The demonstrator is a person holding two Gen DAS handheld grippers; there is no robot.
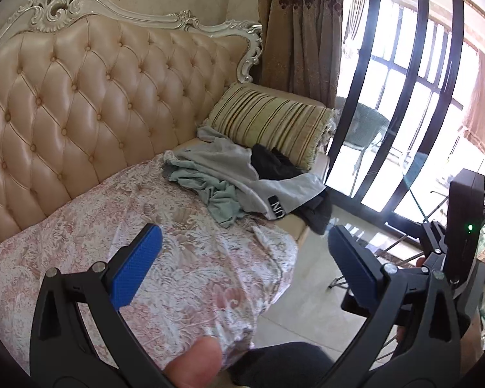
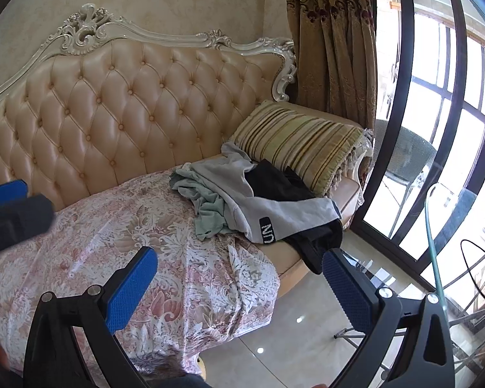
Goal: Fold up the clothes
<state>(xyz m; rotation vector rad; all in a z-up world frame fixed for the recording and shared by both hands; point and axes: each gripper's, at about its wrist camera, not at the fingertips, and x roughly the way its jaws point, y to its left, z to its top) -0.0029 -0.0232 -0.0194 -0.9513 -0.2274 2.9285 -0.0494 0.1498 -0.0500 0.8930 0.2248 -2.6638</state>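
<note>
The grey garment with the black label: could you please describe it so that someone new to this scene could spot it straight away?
Find the tufted beige sofa and the striped cushion at its window end. A heap of clothes lies just in front of that cushion; the grey garment drapes across the top, over a mint-green piece and black ones. It alone carries a black label with white letters.

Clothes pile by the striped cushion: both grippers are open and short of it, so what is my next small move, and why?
Probably reach the right gripper forward to the grey garment, which lies on top of the pile over the green one and the black one. The left gripper is open and empty too, ready to follow.
</note>
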